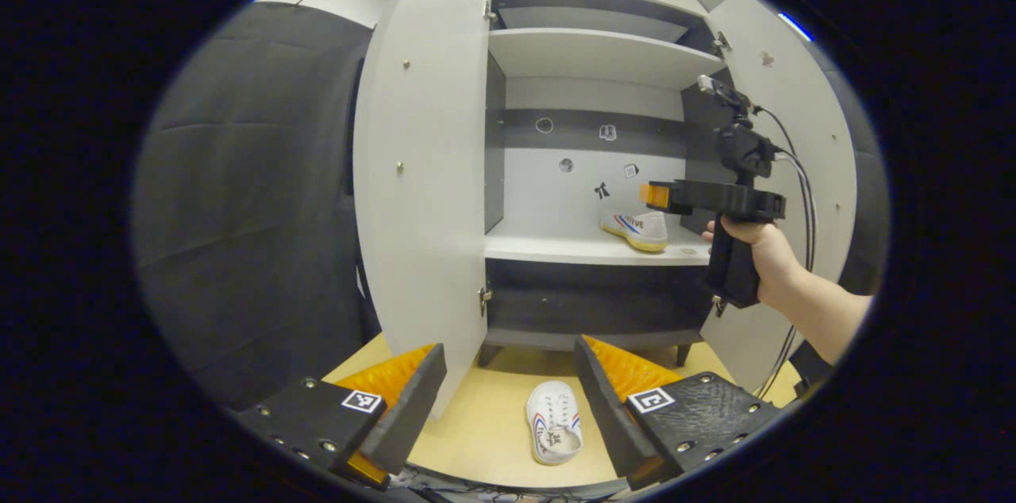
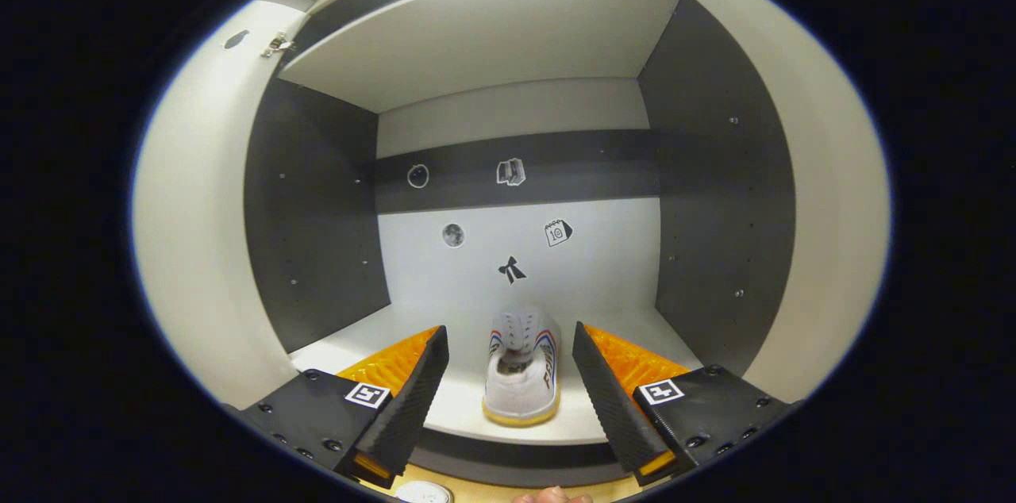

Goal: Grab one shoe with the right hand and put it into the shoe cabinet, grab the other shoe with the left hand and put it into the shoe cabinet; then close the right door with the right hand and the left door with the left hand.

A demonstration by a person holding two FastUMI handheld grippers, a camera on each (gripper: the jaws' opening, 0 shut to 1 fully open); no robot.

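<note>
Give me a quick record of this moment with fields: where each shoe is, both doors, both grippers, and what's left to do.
shoe on shelf: placed on the cabinet's middle shelf, toe toward the back wall
shoe on floor: lying on the wooden floor in front of the cabinet
left door: open
right door: open
right gripper: open, fingers apart on either side of the shelved shoe, not touching it
left gripper: open, above the floor shoe
remaining: second shoe, then both doors
</note>
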